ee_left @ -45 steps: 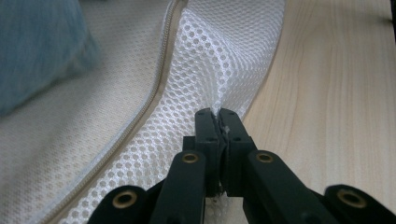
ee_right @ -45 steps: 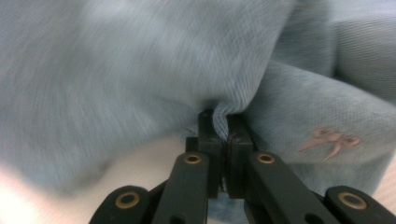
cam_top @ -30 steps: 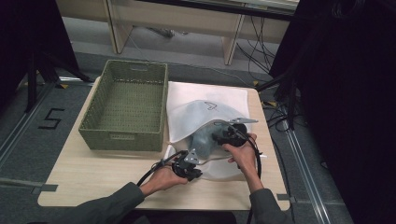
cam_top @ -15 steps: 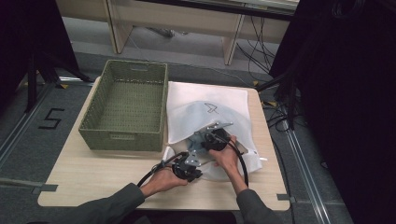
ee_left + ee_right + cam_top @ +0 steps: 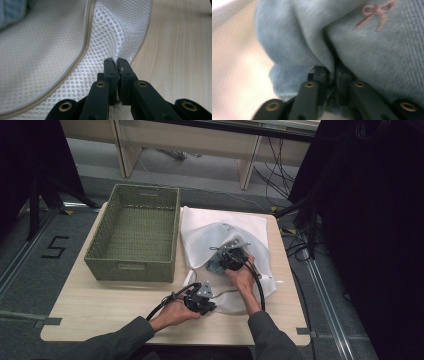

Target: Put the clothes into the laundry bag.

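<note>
High view: a white mesh laundry bag lies on the tabletop beside a green woven basket. Left gripper view: the left tool pinches the bag's mesh edge. Right gripper view: the right tool grips a pale blue garment inside the bag.

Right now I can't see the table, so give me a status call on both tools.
Left tool shut on mesh bag edge. Right tool shut on blue cloth at the bag. Basket stands beside, nothing in the way.
</note>
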Tool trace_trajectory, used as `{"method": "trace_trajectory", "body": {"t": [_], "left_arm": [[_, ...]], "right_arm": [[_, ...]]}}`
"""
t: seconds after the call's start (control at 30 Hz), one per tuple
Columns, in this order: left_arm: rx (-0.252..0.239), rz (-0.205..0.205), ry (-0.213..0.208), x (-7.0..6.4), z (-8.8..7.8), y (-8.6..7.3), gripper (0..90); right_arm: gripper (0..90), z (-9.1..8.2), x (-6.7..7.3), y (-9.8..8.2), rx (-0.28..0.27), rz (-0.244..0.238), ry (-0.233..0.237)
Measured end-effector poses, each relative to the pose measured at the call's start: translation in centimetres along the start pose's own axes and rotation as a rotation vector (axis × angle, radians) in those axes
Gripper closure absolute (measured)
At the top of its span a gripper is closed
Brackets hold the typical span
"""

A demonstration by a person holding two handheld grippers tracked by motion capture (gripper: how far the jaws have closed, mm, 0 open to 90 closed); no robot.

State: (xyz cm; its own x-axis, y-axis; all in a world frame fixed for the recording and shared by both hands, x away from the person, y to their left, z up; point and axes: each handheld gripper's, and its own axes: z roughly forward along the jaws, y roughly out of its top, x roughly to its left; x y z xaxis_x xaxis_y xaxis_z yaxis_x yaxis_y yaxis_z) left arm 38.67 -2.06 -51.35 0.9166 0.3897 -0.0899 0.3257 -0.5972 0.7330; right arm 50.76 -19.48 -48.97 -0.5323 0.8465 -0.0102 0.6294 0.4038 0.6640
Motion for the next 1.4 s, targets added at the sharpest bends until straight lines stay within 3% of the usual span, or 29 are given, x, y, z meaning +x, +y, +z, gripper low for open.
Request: {"method": "trace_trajectory", "body": {"t": [0.03,0.07,0.1,0.13,0.2,0.27,0.33,0.37,0.4,0.43,0.5,0.53,0.57,0.63,0.67,0.7,0.73,0.77,0.8,0.87,0.93,1.0,1.03,1.07,1.1,1.13,1.3,1.4], "left_arm": [[0.004,0.004,0.003,0.0,0.0,0.0,85.9],[0.019,0.036,0.005,0.1,-0.2,0.1,85.7],[0.044,0.068,0.007,0.3,-0.3,0.1,85.7],[-0.006,0.013,0.009,-0.1,0.0,0.1,85.6],[0.007,0.013,0.008,-0.1,0.0,0.1,85.0],[0.008,0.023,0.007,-0.1,-0.1,0.1,84.5],[0.013,0.017,0.010,-0.2,-0.1,0.1,83.4],[0.067,0.076,0.009,0.1,-0.4,0.3,82.0],[0.053,0.041,0.004,-0.3,-0.4,0.4,79.4],[0.061,0.060,-0.005,-0.4,-0.6,0.6,77.6],[0.026,0.047,-0.018,-0.8,-1.5,1.0,74.3],[0.008,0.042,-0.017,-0.8,-2.1,1.3,72.2],[-0.008,0.022,-0.010,-0.8,-2.6,1.4,68.4],[-0.047,0.005,0.019,-0.5,-4.3,1.8,63.0],[-0.059,0.030,0.054,0.0,-5.3,1.8,61.5],[-0.054,0.027,0.085,0.4,-6.1,1.7,58.8],[-0.056,0.015,0.110,0.7,-6.8,1.4,56.2],[-0.056,0.014,0.124,1.0,-7.3,1.2,54.5],[-0.059,0.000,0.136,1.3,-7.9,0.8,53.6],[-0.062,-0.045,0.166,1.8,-8.8,-0.2,52.6],[-0.065,-0.062,0.164,1.9,-9.4,-0.7,51.0],[-0.095,-0.086,0.153,1.6,-10.2,-1.0,49.5],[-0.086,-0.060,0.158,1.6,-10.8,-1.1,48.6],[-0.091,-0.074,0.166,1.5,-11.3,-1.1,47.3],[-0.104,-0.072,0.167,1.4,-11.9,-1.2,45.3],[-0.126,-0.099,0.170,1.2,-12.5,-1.4,43.9],[-0.138,-0.143,0.208,1.7,-15.0,-2.7,38.4],[-0.130,-0.176,0.223,2.3,-16.2,-3.8,36.6]], "right_arm": [[72.1,-0.4,0.1,-0.2,-0.003,0.002,0.008],[67.4,-1.3,0.6,-0.3,0.021,0.058,0.069],[64.8,-1.8,0.8,-0.6,-0.010,0.050,0.083],[62.4,-2.9,0.9,-0.6,0.008,0.030,0.117],[60.5,-4.5,1.6,-1.0,-0.059,0.033,0.139],[59.7,-6.4,1.6,-1.1,-0.051,-0.004,0.158],[59.0,-7.9,1.8,-1.6,-0.077,0.049,0.161],[59.0,-8.7,1.3,-2.0,-0.111,0.028,0.160],[58.8,-9.3,1.1,-2.3,-0.103,0.056,0.158],[58.6,-9.5,0.5,-2.6,-0.108,0.048,0.152],[58.1,-9.8,-0.4,-3.1,-0.095,0.059,0.127],[58.0,-9.8,-0.9,-3.5,-0.092,0.086,0.106],[57.8,-9.9,-1.5,-3.8,-0.098,0.072,0.098],[57.3,-10.2,-1.7,-3.9,-0.081,0.120,0.090],[57.1,-10.2,-1.9,-4.0,-0.091,0.109,0.085],[56.9,-10.2,-2.0,-3.9,-0.124,0.105,0.098],[56.9,-10.5,-1.9,-3.8,-0.122,0.095,0.085],[56.8,-10.4,-2.0,-3.8,-0.141,0.064,0.089],[56.6,-10.6,-1.8,-3.6,-0.148,0.082,0.099],[56.2,-11.3,-1.6,-3.2,-0.161,0.065,0.108],[56.3,-12.3,-1.2,-2.5,-0.207,0.062,0.124],[56.3,-13.5,-0.9,-1.7,-0.249,0.030,0.106],[56.3,-14.1,-0.8,-1.2,-0.262,0.013,0.086],[56.2,-14.7,-0.5,-0.9,-0.263,0.025,0.085],[55.6,-15.1,-0.7,-0.5,-0.285,0.005,0.068],[55.4,-15.3,-0.7,-0.1,-0.297,0.008,0.059],[57.4,-14.6,-1.4,1.8,-0.311,-0.031,0.004],[57.2,-13.6,-1.5,3.1,-0.265,-0.087,0.010]]}}
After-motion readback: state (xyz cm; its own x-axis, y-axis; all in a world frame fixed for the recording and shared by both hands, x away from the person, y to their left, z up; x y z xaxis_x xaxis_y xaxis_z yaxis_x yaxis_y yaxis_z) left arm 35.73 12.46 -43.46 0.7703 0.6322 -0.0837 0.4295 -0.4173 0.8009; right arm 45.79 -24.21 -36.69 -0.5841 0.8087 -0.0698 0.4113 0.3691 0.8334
